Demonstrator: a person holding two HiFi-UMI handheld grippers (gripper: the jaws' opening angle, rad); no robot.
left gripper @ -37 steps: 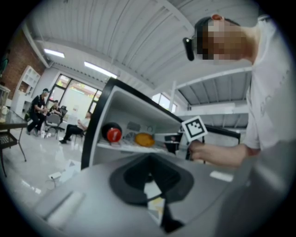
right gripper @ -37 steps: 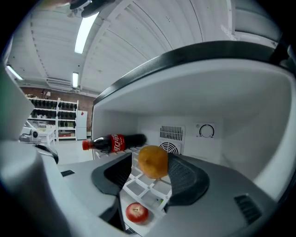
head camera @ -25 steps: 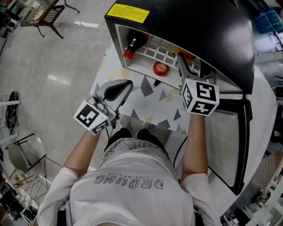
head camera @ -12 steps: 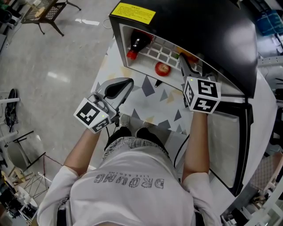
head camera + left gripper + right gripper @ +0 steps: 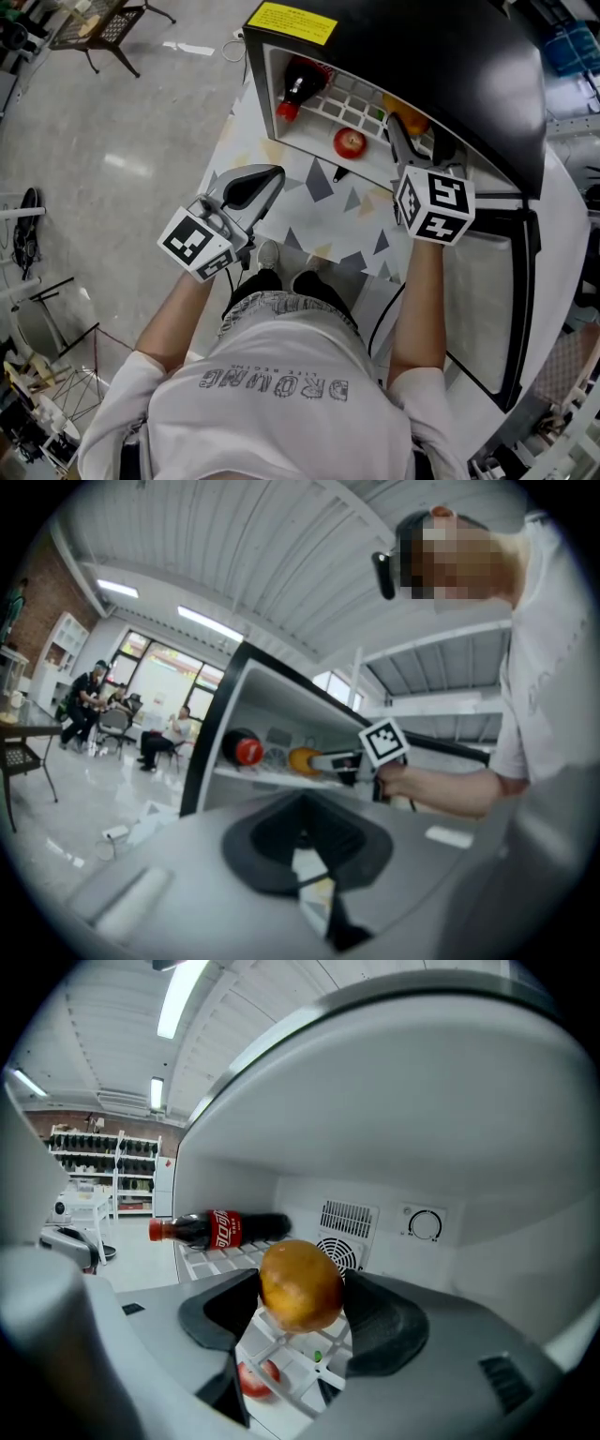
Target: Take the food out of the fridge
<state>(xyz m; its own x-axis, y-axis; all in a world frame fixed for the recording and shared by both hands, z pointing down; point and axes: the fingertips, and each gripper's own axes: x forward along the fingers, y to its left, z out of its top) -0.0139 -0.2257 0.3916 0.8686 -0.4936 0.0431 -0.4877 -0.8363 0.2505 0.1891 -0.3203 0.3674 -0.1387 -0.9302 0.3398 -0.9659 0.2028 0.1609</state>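
Observation:
A small black fridge [image 5: 441, 56] stands open on the table. On its white wire shelf [image 5: 342, 98] lie a cola bottle [image 5: 298, 86] at the left and a red apple [image 5: 350, 142] near the front. My right gripper [image 5: 408, 131] reaches into the fridge and is shut on an orange [image 5: 412, 120]. The right gripper view shows the orange [image 5: 300, 1285] squeezed between both black pads, just above the shelf, with the bottle [image 5: 220, 1229] behind and the apple [image 5: 255, 1378] below. My left gripper [image 5: 246, 192] hangs shut and empty over the table's left edge, outside the fridge.
The fridge door [image 5: 487, 309] stands open to the right of my right arm. A patterned cloth [image 5: 319, 211] covers the table in front of the fridge. A chair [image 5: 98, 28] stands on the floor at the far left. People sit far off in the left gripper view.
The right gripper has stayed at the shelf with the orange in its jaws, shifting only slightly. The left gripper has not moved.

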